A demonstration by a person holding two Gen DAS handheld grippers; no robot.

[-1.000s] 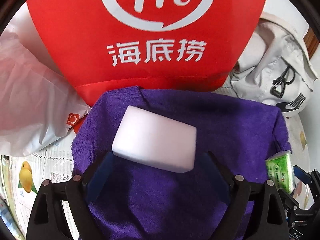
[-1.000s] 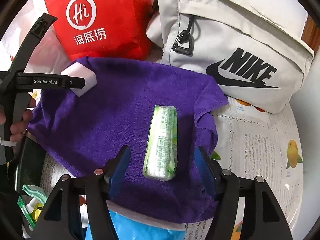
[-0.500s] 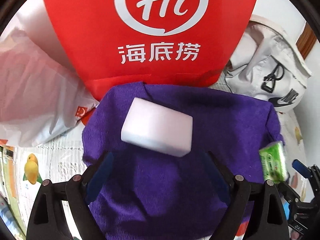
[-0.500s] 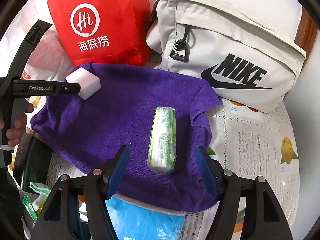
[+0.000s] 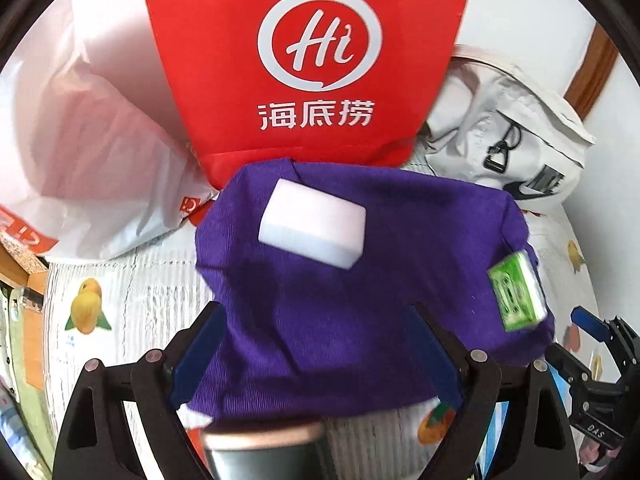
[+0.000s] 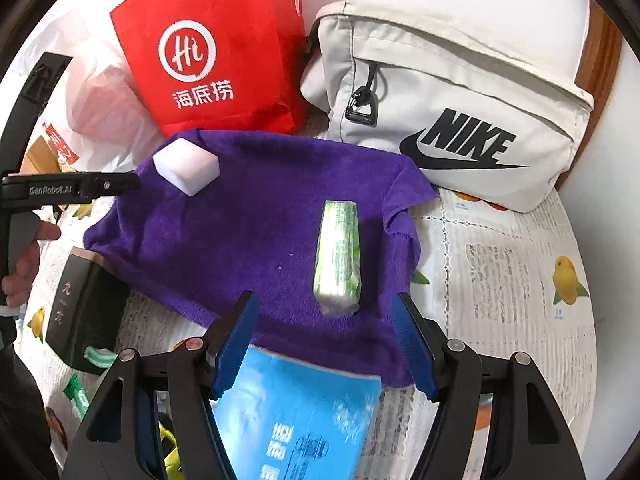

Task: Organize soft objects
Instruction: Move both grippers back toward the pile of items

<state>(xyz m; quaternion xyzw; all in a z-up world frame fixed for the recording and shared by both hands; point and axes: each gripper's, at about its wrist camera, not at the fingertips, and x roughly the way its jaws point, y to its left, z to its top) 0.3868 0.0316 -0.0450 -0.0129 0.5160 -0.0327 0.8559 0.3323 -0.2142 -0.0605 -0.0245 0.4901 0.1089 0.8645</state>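
Note:
A purple towel (image 5: 340, 312) (image 6: 256, 216) lies spread on the patterned tablecloth. On its far left part rests a white sponge block (image 5: 314, 228) (image 6: 188, 166). A green tissue pack (image 6: 338, 256) (image 5: 516, 292) lies on the towel's right side. My left gripper (image 5: 320, 344) stands open above the towel's near edge, the sponge well ahead of its fingers and free. My right gripper (image 6: 326, 340) is open too, the tissue pack lying just ahead of and between its blue pads (image 6: 236, 340), untouched. The left gripper's body (image 6: 68, 188) shows at the left of the right wrist view, held by a hand.
A red paper bag (image 5: 304, 60) (image 6: 216, 48) stands behind the towel, a white plastic bag (image 5: 92, 152) to its left, a light grey Nike bag (image 6: 452, 100) (image 5: 516, 148) to the right. A blue packet (image 6: 304, 420) and a black box (image 6: 86, 312) lie at the near side.
Both grippers have pulled back and up, so the sponge and the tissue pack look smaller and farther. Neither object moved on the towel; both jaws stayed open.

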